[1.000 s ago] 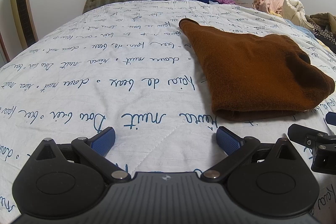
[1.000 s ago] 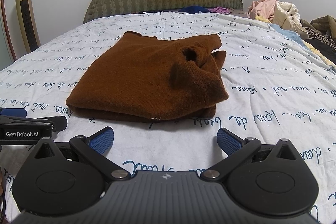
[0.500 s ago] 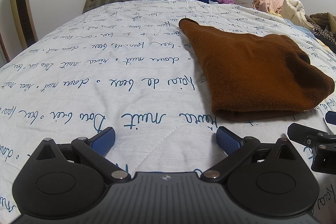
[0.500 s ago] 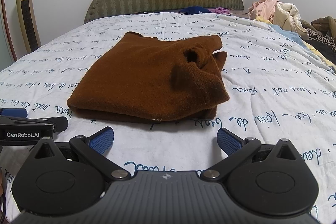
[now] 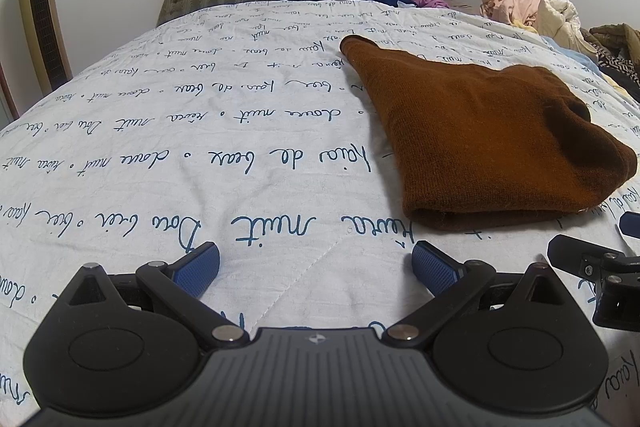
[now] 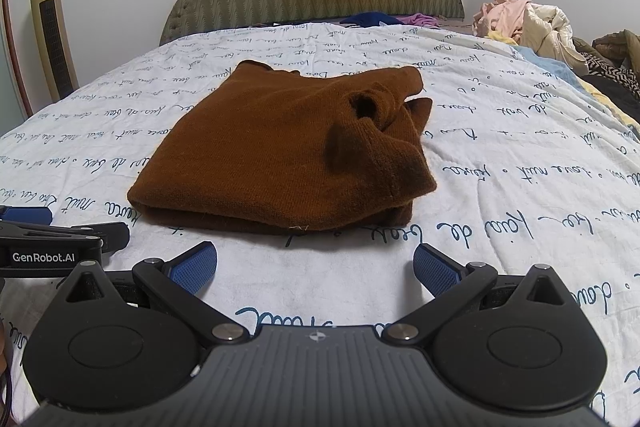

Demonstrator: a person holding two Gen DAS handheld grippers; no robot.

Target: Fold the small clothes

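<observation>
Progress looks far along. Rust-brown knitted garment lies folded into a compact, layered rectangle on the white quilted bedspread with blue handwritten script, centre of the right wrist view and right of centre in the left wrist view. Near edge shows a doubled fold; right end is lumpier, with a tube opening facing up and loose corners poking out behind it. My reading: this piece is folded bar some tidying at that end. Heap of unfolded pink, cream and dark clothes sits at upper right, likely what is left.

Left gripper: low over the bedspread, level, jaws spread wide, nothing between the blue pads, garment ahead and to the right, apart from it.

Right gripper: same posture, wide apart, empty, aimed at the garment's near fold, just short of touching.
</observation>
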